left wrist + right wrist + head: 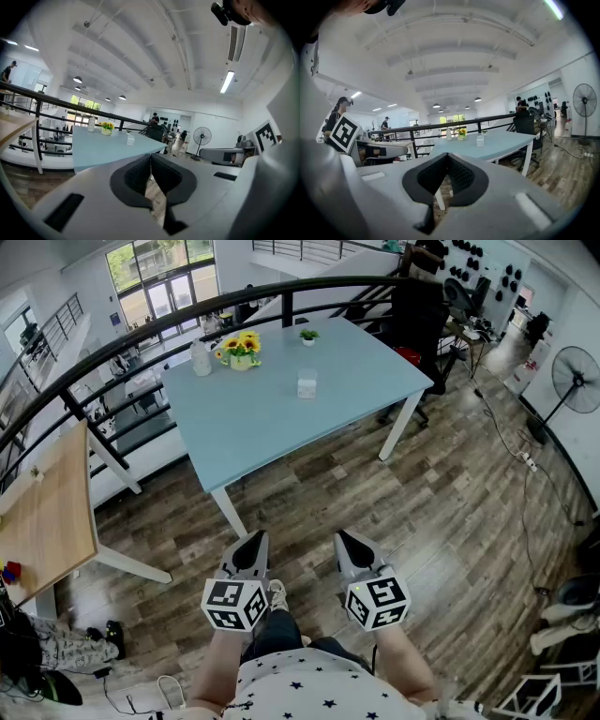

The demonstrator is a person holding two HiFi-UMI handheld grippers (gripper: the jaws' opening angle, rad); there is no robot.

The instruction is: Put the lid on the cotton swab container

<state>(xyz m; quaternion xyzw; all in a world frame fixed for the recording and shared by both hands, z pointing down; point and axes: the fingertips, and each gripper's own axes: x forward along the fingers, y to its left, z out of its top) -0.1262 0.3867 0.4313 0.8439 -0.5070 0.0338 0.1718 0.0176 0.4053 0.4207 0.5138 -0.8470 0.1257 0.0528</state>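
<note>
The cotton swab container (pixel 307 385) is a small pale box near the middle of the light blue table (pixel 281 418). From here I cannot make out a separate lid. It also shows as a small box in the left gripper view (pixel 131 138) and the right gripper view (pixel 480 140). My left gripper (pixel 257 537) and right gripper (pixel 343 538) hang side by side over the wood floor, well short of the table's near corner. The jaws of both are shut with nothing between them, as the left gripper (pixel 150 157) and right gripper (pixel 448 157) show in their own views.
A pot of sunflowers (pixel 240 351), a white bottle (pixel 201 359) and a small green plant (pixel 308 335) stand at the table's far side. A black railing (pixel 141 334) runs behind it. A wooden table (pixel 47 512) stands left, a chair (pixel 417 315) and a fan (pixel 570 381) right.
</note>
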